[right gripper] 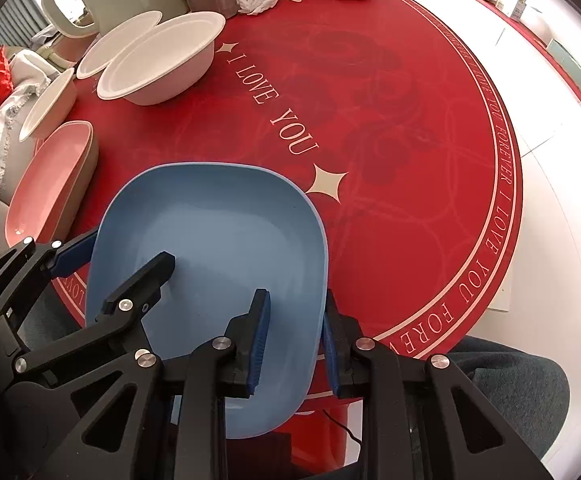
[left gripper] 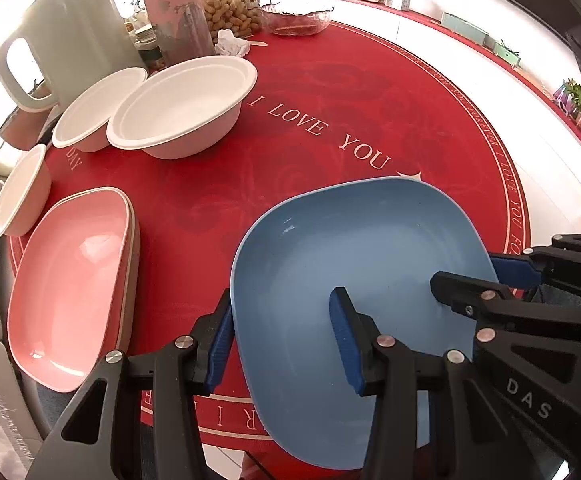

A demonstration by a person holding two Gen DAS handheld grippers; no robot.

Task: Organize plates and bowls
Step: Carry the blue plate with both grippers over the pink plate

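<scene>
**Now: blue plate straddled on both rims, stacking step in hand**

Clearly the job has reached the blue plate. The shallow, rounded-square blue plastic plate [left gripper: 354, 280] lies at the near edge of the round desk under its red printed cloth [left gripper: 310, 80], overhanging the edge toward the viewer. The left gripper [left gripper: 282, 344] straddles the plate's rim at about 8 o'clock: one pad sits outside the rim, the other over the basin, with a clear gap to it, so the jaws stand part-way apart and do not pinch. The right gripper [right gripper: 294, 344] straddles the opposite rim at about 4 o'clock with its jaws narrow around the wall; whether the pads actually press on it I cannot tell.

The pink rounded-square plate [left gripper: 70, 280], stacked on a beige one beneath, waits at 9 o'clock, well apart from the blue one. Three white paper-pulp bowls [left gripper: 182, 108] sit toward 11 o'clock, two of them touching at the rims.

In my judgement the step is securing the blue plate so it can go onto the pink stack. The next move calls for both sets of jaws to close firmly on the rims, then a level lift and a carry toward 9 o'clock, keeping the plate flat so it seats square on the pink one.
</scene>
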